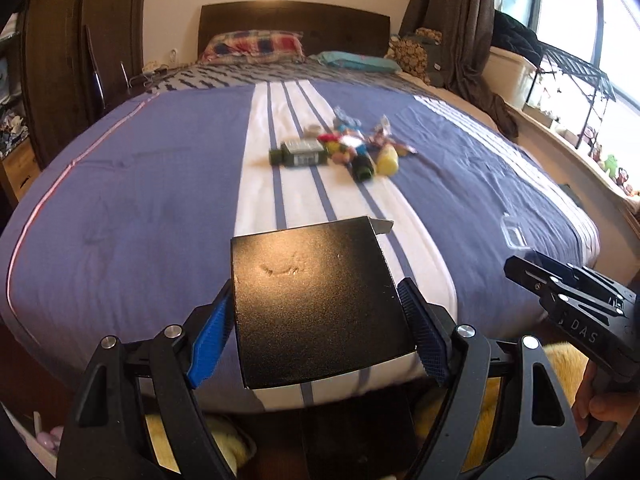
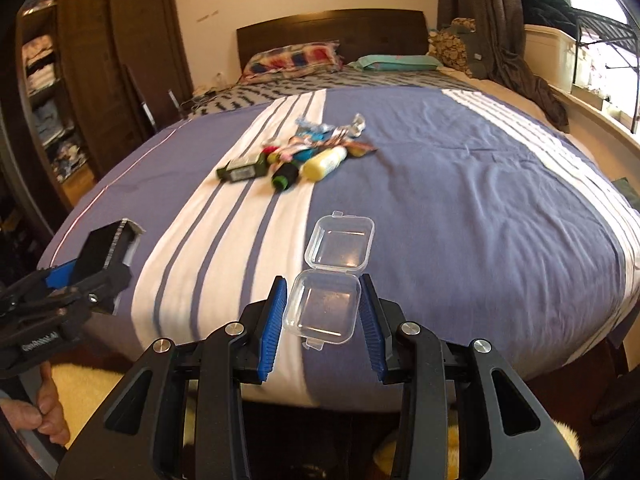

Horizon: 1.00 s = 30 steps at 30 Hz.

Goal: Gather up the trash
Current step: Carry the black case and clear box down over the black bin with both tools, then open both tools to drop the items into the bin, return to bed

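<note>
Mid-bed [image 2: 440, 184], trash pile [image 2: 296, 156], pillows [image 2: 292, 58] behind, unobstructed

Both wrist views, facing bed [image 1: 120, 208] headward

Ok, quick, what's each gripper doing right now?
Left gripper: closed on the black box.
Right gripper: closed on the clear case, whose lid hangs open.
</note>
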### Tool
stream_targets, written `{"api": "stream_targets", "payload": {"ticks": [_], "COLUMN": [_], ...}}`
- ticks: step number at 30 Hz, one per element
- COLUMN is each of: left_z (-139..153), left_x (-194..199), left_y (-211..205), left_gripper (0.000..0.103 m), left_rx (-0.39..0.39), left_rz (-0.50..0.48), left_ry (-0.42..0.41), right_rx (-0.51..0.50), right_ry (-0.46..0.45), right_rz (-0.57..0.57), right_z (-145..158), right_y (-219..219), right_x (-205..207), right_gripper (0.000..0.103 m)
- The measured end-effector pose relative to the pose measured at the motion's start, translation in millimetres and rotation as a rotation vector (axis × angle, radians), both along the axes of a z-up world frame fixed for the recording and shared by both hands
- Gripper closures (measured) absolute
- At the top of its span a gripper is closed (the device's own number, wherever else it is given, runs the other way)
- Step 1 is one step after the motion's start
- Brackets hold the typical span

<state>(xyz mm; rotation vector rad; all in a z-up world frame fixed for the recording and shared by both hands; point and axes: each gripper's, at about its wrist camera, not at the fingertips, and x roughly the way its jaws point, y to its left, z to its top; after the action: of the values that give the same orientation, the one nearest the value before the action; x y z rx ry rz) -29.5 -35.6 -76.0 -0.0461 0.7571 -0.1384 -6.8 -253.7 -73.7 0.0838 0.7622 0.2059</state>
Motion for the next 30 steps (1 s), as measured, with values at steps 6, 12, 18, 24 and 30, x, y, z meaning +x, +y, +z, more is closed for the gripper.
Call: {"api": "stream_targets", "payload": {"ticks": [6,12,18,24,30], "left_z": [-52,-123,-180,-202,-211], "left_x": [-29,-38,-28,-18,-18], "left_y": [-4,-11,-20,-26,-21], "left_gripper": [0.027,0.027,0.027,0.027,0.020], "left_rx": [-0.011,-0.010,0.047,0.050,0.026], "left_rz": [-0.045,-0.130,-0.134,-0.153,-0.159], "left_ry": [0.139,0.339,0.477,0.535,0.549], "right_rx": [0.018,0.070,0.014,0.027,0.060], "right_ry": [0.153,0.377,0.510,0.538,0.522], "right_rz": [0.044,0.113,0.075,0.073,0.065], "right_z": [-48,-123,-176,-185,-181], "right_y": [2,9,16,24,15], "right_x": [-27,-37,-28,-15,-14], "right_gripper": [0.065,0.065,0.065,0.063,0.049]}}
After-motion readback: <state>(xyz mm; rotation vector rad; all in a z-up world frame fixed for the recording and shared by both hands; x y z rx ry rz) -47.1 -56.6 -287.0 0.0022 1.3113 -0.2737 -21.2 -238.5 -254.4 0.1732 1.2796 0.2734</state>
